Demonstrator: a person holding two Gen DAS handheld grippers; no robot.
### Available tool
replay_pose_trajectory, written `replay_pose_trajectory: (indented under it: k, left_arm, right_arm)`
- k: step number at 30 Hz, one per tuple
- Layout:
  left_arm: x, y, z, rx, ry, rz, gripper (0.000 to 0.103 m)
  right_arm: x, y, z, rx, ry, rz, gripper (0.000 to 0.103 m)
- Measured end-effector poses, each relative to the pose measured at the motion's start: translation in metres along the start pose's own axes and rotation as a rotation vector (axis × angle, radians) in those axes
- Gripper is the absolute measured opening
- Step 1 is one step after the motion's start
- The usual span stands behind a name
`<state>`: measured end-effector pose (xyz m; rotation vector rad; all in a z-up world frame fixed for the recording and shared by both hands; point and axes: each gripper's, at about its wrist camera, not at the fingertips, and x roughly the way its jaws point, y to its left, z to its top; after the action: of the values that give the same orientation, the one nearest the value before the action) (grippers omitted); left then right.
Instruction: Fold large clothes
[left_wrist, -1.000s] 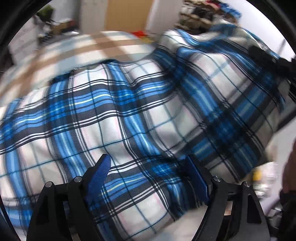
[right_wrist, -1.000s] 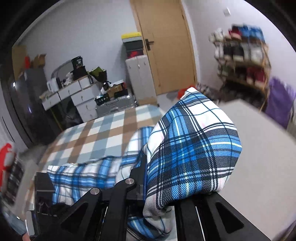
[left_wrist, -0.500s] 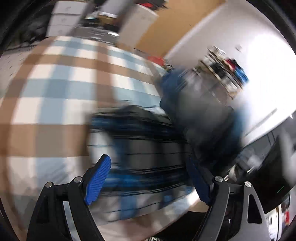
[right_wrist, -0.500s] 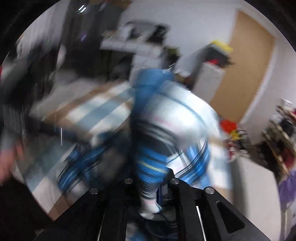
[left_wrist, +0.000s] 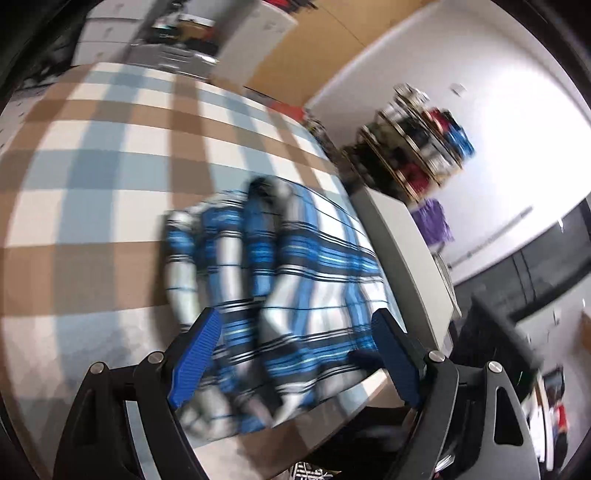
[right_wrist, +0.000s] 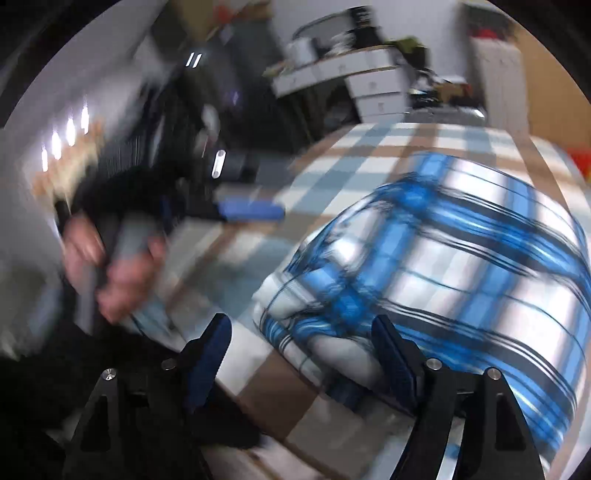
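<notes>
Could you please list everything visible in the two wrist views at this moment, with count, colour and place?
Plaid garment: one, blue, white and black, bunched on the bed near its right edge.
Bed cover: one, brown, pale blue and white checks, under the garment.
Grey table: one, right of the bed.
Shelf rack: one, holding blurred red, blue and dark items, by the white wall.
Purple cloth: one, hanging below the rack.
Door: one, tan, far wall.
White drawers: one unit, far wall.
Left gripper: black with blue pads, jaws apart, empty, garment beyond.
Right gripper: black with blue pads, jaws apart, empty.
Left hand: one, blurred, gripping the left gripper's handle.
</notes>
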<state>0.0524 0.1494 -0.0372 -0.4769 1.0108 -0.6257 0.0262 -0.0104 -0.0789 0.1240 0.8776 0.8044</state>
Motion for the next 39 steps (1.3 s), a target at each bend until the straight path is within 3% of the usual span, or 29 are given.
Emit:
replay_pose_trajectory:
  k: [4,6,8,9,14,19,21,22,23,25,29,33,37,39]
  left_arm:
    - [0.033,-0.016,0.018,0.034,0.041,0.046,0.08]
    - [0.044,-0.021,0.029,0.033,0.041,0.117,0.08]
    - [0.055,-0.026,0.04,0.056,0.068,0.126,0.08]
    - [0.061,-0.025,0.045,0.052,0.087,0.139,0.08]
    - [0.09,-0.012,0.067,-0.011,0.163,0.252,0.08]
    - [0.09,-0.015,0.069,-0.037,0.149,0.235,0.08]
    - [0.087,-0.017,0.068,-0.049,0.141,0.189,0.072]
    - [0.083,-0.018,0.067,-0.061,0.136,0.181,0.055]
    - [0.082,-0.018,0.067,-0.066,0.136,0.186,0.031]
    - [0.083,-0.02,0.067,-0.06,0.154,0.192,0.005]
    - [0.078,-0.025,0.073,-0.112,0.168,0.16,0.005]
    - [0.057,-0.044,0.077,-0.077,0.149,0.145,0.005]
    - [0.047,-0.046,0.076,-0.052,0.159,0.151,0.005]
    - [0.041,-0.032,0.073,-0.065,0.171,0.153,0.005]
  right_arm:
    - [-0.051,-0.056,0.003,0.227,-0.168,0.014,0.089]
    - [-0.066,-0.075,0.003,0.298,-0.217,0.046,0.089]
    - [-0.076,-0.097,0.003,0.378,-0.25,0.056,0.097]
    - [-0.077,-0.105,0.002,0.416,-0.252,0.058,0.101]
    - [-0.057,-0.15,-0.004,0.632,-0.145,0.209,0.101]
    - [-0.05,-0.171,-0.008,0.739,-0.131,0.314,0.101]
    - [-0.048,-0.173,-0.009,0.746,-0.13,0.327,0.102]
    - [-0.051,-0.171,-0.013,0.745,-0.13,0.329,0.102]
    - [-0.053,-0.173,-0.014,0.743,-0.13,0.33,0.102]
    - [-0.054,-0.174,-0.013,0.744,-0.129,0.332,0.102]
    - [-0.051,-0.181,-0.016,0.756,-0.123,0.355,0.103]
    - [-0.054,-0.175,-0.015,0.732,-0.141,0.372,0.103]
    - [-0.041,-0.163,-0.012,0.727,-0.102,0.534,0.103]
    - [-0.031,-0.158,-0.01,0.705,-0.056,0.528,0.103]
